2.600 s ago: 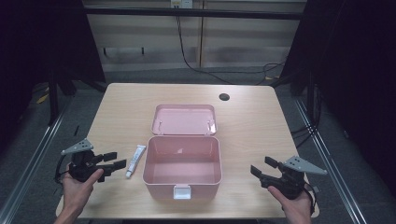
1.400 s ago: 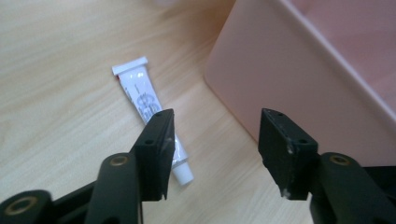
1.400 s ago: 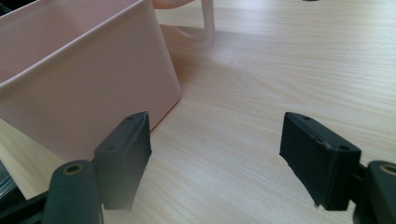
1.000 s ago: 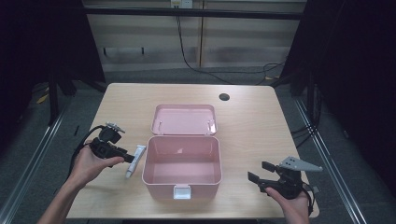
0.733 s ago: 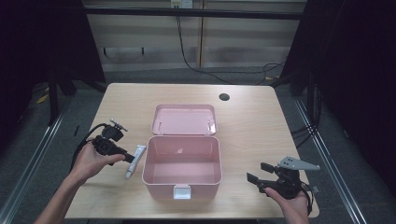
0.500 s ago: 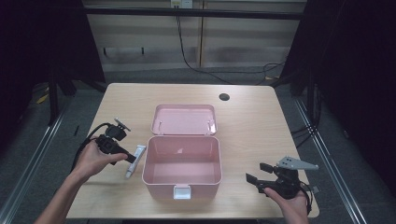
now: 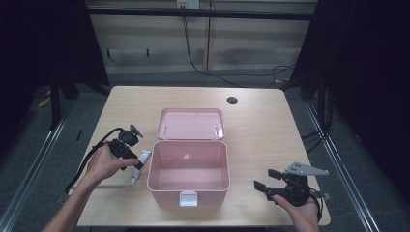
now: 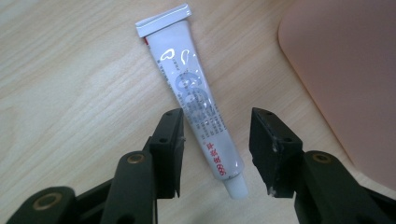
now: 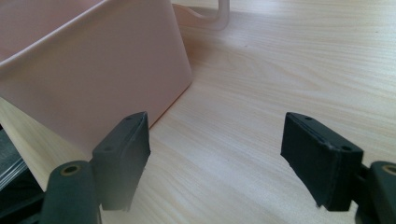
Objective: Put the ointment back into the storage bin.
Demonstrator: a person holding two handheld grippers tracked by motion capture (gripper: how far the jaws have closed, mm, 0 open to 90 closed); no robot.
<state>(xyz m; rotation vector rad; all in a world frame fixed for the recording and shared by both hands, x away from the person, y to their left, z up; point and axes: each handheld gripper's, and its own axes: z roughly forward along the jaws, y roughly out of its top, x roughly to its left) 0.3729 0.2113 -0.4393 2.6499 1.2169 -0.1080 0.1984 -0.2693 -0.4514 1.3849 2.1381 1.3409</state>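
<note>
A white tube (image 7: 145,155) with red print lies flat on the table just left of the open pink box (image 7: 188,143). My left gripper (image 7: 137,164) points down over it. In the left gripper view the tube (image 8: 196,98) runs between the jaws of my left gripper (image 8: 217,121), cap end nearest the camera. The jaws have just been closing; the right pad still stands apart from the tube, so the gripper is open. My right gripper (image 7: 266,179) rests open and empty at the front right. In its own view my right gripper (image 9: 217,126) faces the box wall (image 9: 93,70).
The box's lid (image 7: 191,124) lies folded back flat behind it, and a white latch (image 7: 187,198) sits on its front wall. A round cable hole (image 7: 232,100) is in the wooden table (image 7: 270,125) at the back right. The box corner (image 8: 345,70) is close beside the tube.
My left hand has moved right and down from the table's left side onto the tube, so its jaws now straddle it. The right hand and the box have kept still.
</note>
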